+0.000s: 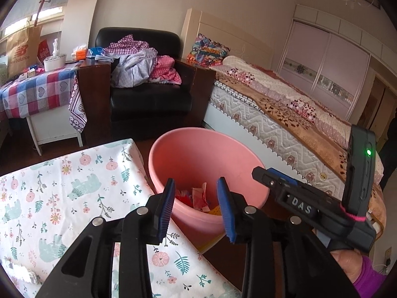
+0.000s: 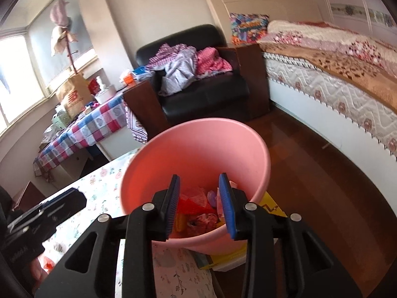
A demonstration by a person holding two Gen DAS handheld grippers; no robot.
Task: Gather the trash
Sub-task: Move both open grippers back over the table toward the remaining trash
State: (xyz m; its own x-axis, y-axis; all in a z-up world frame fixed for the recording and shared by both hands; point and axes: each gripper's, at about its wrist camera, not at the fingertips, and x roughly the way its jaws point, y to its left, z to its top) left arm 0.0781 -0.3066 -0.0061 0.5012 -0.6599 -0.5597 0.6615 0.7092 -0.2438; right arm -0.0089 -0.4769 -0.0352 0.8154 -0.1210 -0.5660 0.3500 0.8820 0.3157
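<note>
A pink plastic bin [image 1: 198, 156] stands beside the floral-cloth table [image 1: 74, 186]; it also shows in the right wrist view [image 2: 198, 149]. Red, pink and yellow wrappers [image 1: 198, 196] lie in its bottom, also seen from the right wrist [image 2: 198, 211]. My left gripper [image 1: 196, 208] is open and empty, over the bin's near rim. My right gripper [image 2: 199, 206] is open and empty, above the bin's opening. The right gripper's body [image 1: 310, 198] shows at the right of the left wrist view. A red scrap [image 2: 48, 263] lies on the table at lower left.
A black armchair [image 1: 148, 87] piled with clothes stands behind the bin. A bed [image 1: 285, 109] runs along the right. A checked-cloth side table [image 1: 37, 92] with a paper bag and bowl is at the left. Yellow and white boxes [image 2: 230, 255] lie under the bin.
</note>
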